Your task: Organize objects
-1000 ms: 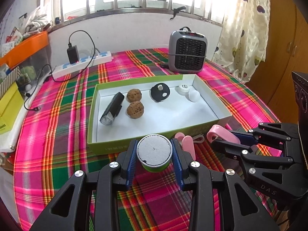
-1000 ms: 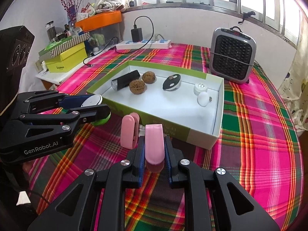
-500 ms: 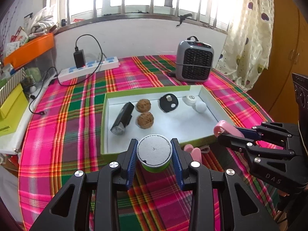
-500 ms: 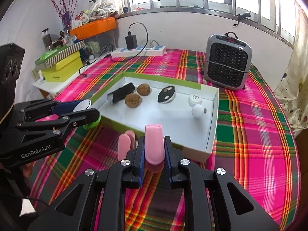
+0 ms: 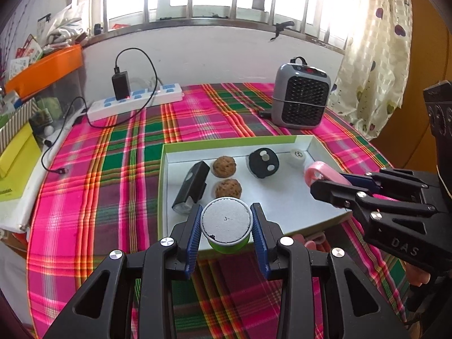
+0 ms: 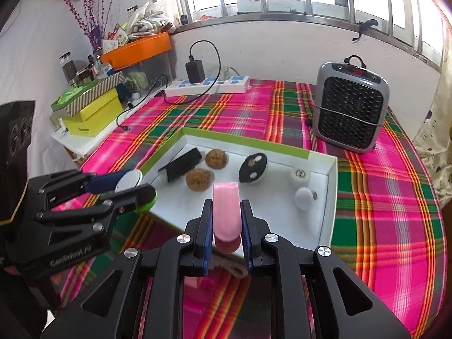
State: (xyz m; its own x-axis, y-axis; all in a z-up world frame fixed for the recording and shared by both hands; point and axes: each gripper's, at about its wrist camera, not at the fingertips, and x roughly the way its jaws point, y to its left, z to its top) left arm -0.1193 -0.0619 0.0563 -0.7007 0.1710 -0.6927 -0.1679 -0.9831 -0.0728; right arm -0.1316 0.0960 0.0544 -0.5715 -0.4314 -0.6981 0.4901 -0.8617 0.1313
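Left gripper (image 5: 226, 226) clamps green-sided cup (image 5: 226, 224), right gripper (image 6: 226, 226) pinches pink clip (image 6: 226, 212) above box (image 6: 329, 197); crowded hands risk colliding.

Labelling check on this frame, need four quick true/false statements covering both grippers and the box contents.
1. The left gripper is shut on a green cup with a grey lid. True.
2. The right gripper is empty. False: it is shut on a pink clip.
3. Two walnuts lie in the white box, beside a black flashlight. True.
4. The grey heater stands inside the box. False: it stands on the plaid tablecloth, beyond the box's far wall.
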